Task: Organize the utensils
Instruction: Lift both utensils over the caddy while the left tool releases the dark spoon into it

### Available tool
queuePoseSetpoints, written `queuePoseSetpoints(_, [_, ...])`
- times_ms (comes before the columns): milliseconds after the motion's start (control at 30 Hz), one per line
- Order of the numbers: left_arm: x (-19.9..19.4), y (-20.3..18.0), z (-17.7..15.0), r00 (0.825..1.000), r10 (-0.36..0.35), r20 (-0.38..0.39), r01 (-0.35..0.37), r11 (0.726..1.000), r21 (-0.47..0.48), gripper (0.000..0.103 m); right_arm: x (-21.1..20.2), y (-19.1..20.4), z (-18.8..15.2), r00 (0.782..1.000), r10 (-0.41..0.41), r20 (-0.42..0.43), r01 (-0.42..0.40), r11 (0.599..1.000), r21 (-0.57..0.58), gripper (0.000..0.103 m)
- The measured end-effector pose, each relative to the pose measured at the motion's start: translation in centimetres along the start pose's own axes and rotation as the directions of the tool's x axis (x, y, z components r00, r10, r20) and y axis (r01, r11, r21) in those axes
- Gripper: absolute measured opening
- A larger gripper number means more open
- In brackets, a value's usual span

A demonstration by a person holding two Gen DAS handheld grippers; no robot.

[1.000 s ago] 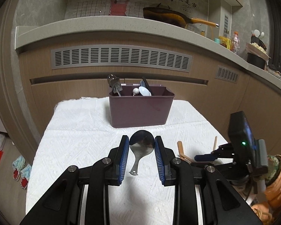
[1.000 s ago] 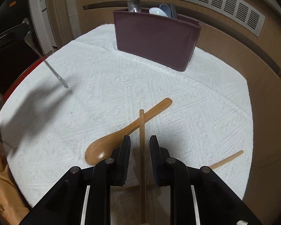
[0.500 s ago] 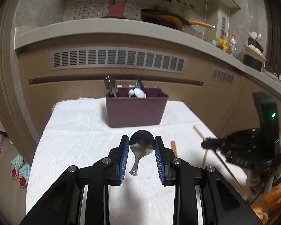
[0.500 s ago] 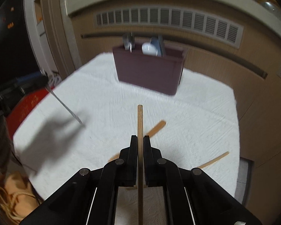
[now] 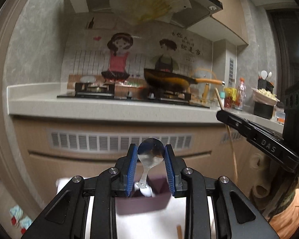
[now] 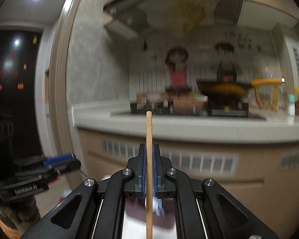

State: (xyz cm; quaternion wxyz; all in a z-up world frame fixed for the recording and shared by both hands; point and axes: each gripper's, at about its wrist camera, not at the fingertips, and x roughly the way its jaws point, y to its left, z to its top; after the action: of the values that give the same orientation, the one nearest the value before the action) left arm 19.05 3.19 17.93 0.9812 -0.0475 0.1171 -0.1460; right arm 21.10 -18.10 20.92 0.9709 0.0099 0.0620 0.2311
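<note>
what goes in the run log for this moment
left hand-held gripper: holds metal spoon | right hand-held gripper: holds chopstick | holder: below

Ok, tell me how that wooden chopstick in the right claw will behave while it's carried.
The chopstick looks stiff: it stands straight, unbent, between the pads of the right claw. It is probably light, being thin wood. Gripped at one narrow spot along a long shaft, it may pivot or slip if bumped.
</note>
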Motion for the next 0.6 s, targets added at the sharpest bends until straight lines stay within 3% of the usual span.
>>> queuePoseSetpoints(133, [4.1, 1.3, 0.6, 1.0, -0.005, -0.027, 0.005, 1.0, 0.004, 0.029, 3.5, -0.3, 0.2, 0.996, -0.026, 0.087, 0.028, 0.999, -0.021, 0.006])
queuePoseSetpoints(200, [6.8, 2.6, 0.4, 0.998, -0.005, -0.068, 0.004, 1.0, -0.022, 0.029, 5.9, -0.8, -0.2, 0.996, -0.029, 0.089, 0.03, 0.999, -0.012, 0.006])
queuePoseSetpoints(400, [12.9, 5.1, -2.0, 0.988, -0.001, -0.152, -0.011, 0.997, -0.077, 0.029, 14.0, -3.3, -3.4, 1.0, -0.017, 0.003, 0.017, 0.997, 0.07, 0.006])
queuePoseSetpoints(600, [16.5, 7.6, -4.5, 0.979, -0.003, -0.205, -0.022, 0.992, -0.12, 0.029, 18.9, -4.8, -7.4, 0.994, -0.028, -0.103, 0.036, 0.996, 0.085, 0.006])
